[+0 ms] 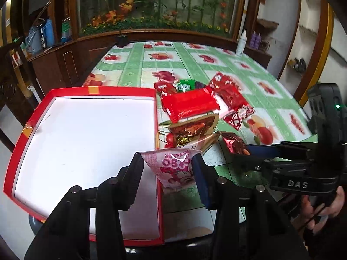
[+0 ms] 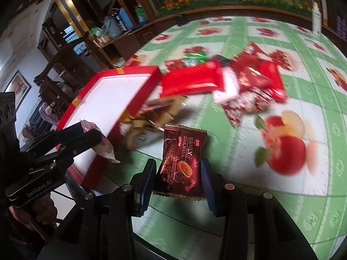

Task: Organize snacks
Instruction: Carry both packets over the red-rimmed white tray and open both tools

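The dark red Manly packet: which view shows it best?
Right wrist view: the dark red Manly packet sits sharp and label-up between the right gripper fingers. Left wrist view catches only a dark red edge, partly hidden.

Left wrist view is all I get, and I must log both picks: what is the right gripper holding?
Observer: A dark red packet, pinched between the right gripper's fingers.
Operator: Any print on it?
Observer: "MANLY" lettering and a picture of a round orange biscuit.
Operator: How does my left gripper look from there?
Observer: The left gripper hangs over the red box's near edge, its pink packet drooping below the fingers.
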Tool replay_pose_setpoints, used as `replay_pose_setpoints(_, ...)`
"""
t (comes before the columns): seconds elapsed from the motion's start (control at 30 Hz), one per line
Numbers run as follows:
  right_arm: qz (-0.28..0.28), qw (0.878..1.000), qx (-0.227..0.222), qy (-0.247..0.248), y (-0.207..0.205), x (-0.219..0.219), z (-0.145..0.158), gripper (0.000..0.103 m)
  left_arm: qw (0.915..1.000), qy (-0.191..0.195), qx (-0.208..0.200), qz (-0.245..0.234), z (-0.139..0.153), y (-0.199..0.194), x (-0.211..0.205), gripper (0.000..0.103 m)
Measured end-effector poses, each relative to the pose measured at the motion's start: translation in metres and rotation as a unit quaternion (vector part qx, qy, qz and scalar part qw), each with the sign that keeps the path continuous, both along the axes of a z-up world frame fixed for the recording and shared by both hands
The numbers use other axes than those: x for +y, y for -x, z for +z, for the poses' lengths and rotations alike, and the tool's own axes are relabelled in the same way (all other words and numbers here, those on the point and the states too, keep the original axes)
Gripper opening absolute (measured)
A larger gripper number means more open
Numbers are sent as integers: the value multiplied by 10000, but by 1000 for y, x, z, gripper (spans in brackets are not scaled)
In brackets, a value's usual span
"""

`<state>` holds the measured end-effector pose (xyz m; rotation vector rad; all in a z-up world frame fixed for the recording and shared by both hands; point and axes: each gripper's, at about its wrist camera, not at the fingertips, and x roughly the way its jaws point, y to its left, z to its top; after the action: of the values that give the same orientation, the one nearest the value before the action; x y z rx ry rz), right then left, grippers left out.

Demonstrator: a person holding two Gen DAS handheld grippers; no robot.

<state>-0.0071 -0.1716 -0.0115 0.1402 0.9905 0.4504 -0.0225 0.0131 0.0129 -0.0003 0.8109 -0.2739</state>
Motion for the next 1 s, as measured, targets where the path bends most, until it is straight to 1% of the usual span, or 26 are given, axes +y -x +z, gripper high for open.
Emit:
replay_pose_setpoints(0.07, 98, 9999, -98, -33, -2, 10, 7, 43, 10000, 80, -47, -10, 5, 3, 7, 44)
replay_pose_setpoints(0.2, 305, 9991, -257, -150, -11, 31, 21, 43, 9994, 81, -331, -61, 21, 16, 15, 44)
replay_pose_setpoints(0.27, 366, 9986, -363, -152, -14, 39, 29, 43, 9988, 162, -453, -85, 29, 22, 23, 44)
replay_pose_setpoints(0.37, 550, 9971, -474, -242, -18, 55, 40, 43, 9981, 64, -607, 90, 33, 24, 36, 44)
replay_pose_setpoints(0.47, 747, 9952, -547, -312, -24, 75, 47, 44, 9979, -57, -539, 346, 25, 15, 50, 44)
replay_pose_setpoints(0.57, 1006, 9925, -602, -356, -29, 101, 50, 45, 9964, -181, -350, 747, 11, 4, 66, 46)
replay_pose_setpoints(0.63, 1184, 9902, -575, -475, -33, 118, 50, 45, 9949, -179, -225, 969, 4, 0, 74, 47)
replay_pose_setpoints(0.67, 1229, 9895, -540, -535, -35, 122, 48, 48, 9943, -142, -181, 1041, 2, -1, 79, 48)
replay_pose_setpoints(0.7, 1275, 9885, -504, -636, -36, 125, 47, 54, 9939, -131, -175, 1079, 1, 1, 82, 51)
replay_pose_setpoints(0.77, 1231, 9871, -475, -905, -39, 121, 45, 60, 9929, -124, -162, 1176, -1, 1, 86, 57)
replay_pose_setpoints(0.8, 1169, 9872, -498, -967, -39, 118, 45, 60, 9925, -141, -175, 1201, -1, 2, 86, 58)
replay_pose_setpoints(0.9, 780, 9914, -553, -895, -42, 95, 42, 60, 9927, -210, -161, 1173, -4, 3, 84, 58)
replay_pose_setpoints(1.0, 311, 9933, -577, -950, -44, 56, 39, 60, 9944, -204, -163, 1023, -3, 2, 76, 58)
